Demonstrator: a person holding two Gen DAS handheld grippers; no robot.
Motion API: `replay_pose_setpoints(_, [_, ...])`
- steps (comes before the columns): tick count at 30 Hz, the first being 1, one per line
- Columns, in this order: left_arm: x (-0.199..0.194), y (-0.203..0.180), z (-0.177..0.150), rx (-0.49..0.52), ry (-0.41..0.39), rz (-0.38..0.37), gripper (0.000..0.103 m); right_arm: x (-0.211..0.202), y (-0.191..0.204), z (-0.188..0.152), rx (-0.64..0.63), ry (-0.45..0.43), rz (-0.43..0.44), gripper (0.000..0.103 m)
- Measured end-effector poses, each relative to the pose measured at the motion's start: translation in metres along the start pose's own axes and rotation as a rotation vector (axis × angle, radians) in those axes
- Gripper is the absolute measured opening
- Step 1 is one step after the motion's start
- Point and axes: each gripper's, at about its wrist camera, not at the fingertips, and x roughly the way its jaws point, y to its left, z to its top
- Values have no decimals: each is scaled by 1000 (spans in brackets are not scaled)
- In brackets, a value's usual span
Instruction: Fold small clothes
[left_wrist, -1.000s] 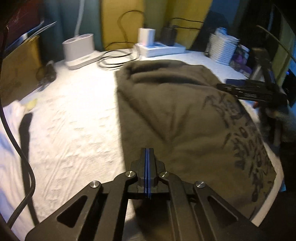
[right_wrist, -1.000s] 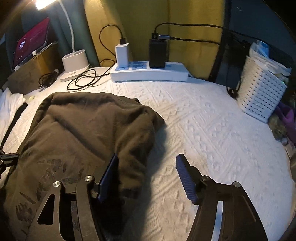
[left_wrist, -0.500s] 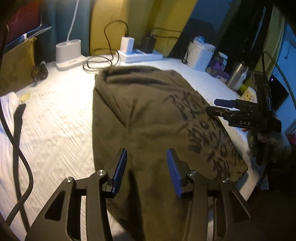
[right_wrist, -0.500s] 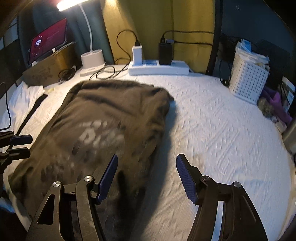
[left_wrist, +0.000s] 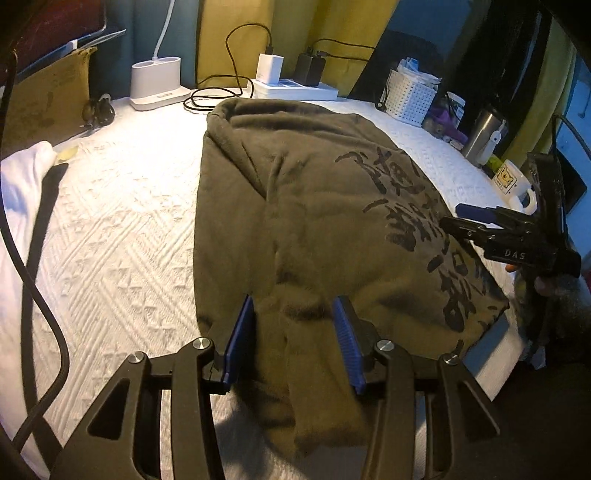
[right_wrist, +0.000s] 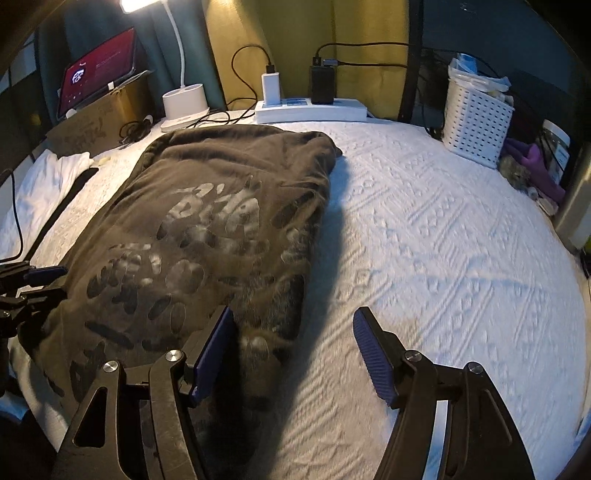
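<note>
Olive shirt (left_wrist: 314, 206), folded lengthwise with dark print uppermost, lies on the white quilted bed (right_wrist: 424, 240). Left gripper (left_wrist: 293, 334): jaws apart over the shirt's near edge, having just opened; cloth lies under and between them, unpressed. Right gripper (right_wrist: 291, 354): jaws wide apart and opening further, straddling the shirt's near right corner without clamping it. Power strip (right_wrist: 310, 109) and white basket (right_wrist: 476, 125) stand beyond.

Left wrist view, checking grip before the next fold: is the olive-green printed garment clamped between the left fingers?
No, the left gripper stands open over the olive-green printed garment.
</note>
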Motion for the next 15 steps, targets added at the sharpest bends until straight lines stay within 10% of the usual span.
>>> replay_pose_setpoints(15, [-7,-20,-1,58,6,-4,55,-30,1,-24,0,-24,44,77])
